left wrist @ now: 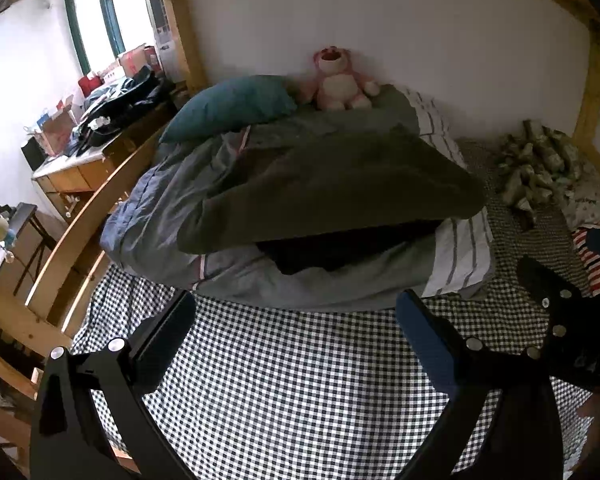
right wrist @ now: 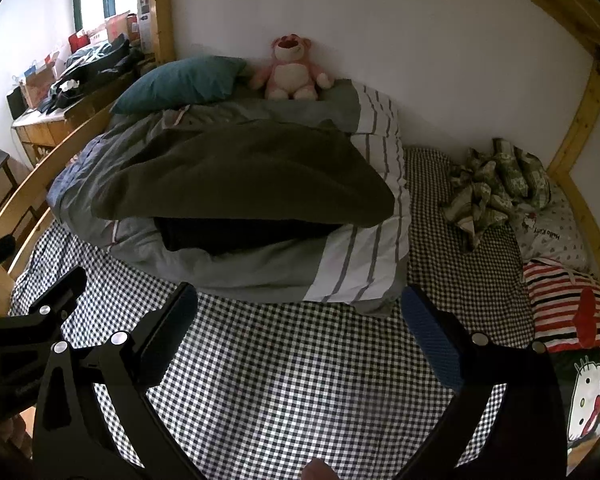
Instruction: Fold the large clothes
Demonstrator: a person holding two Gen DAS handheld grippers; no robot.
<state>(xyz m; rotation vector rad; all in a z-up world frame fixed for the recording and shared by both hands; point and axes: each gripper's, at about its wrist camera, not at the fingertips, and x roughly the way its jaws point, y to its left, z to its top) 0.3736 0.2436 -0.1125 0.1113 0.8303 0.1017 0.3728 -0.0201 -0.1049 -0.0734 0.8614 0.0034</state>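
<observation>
An olive green garment (left wrist: 328, 184) (right wrist: 244, 176) lies folded on top of a black garment (left wrist: 340, 248) (right wrist: 240, 234), both resting on a grey and striped quilt (left wrist: 236, 276) (right wrist: 352, 264). A crumpled green patterned garment (left wrist: 536, 168) (right wrist: 496, 184) sits at the far right of the bed. My left gripper (left wrist: 296, 304) (right wrist: 52, 304) is open over the checkered sheet (left wrist: 284, 368) (right wrist: 292, 368), just short of the quilt. Beside it on the right, my right gripper (right wrist: 300, 296) (left wrist: 560, 312) is open too, holding nothing.
A teal pillow (left wrist: 232, 106) (right wrist: 180, 82) and a pink plush bear (left wrist: 340, 80) (right wrist: 290, 66) rest against the white wall. Wooden bed rails (left wrist: 84, 216) (right wrist: 584, 92) run along the left and right. A red striped bag (right wrist: 564, 304) lies at right; a cluttered desk (left wrist: 80, 160) stands at left.
</observation>
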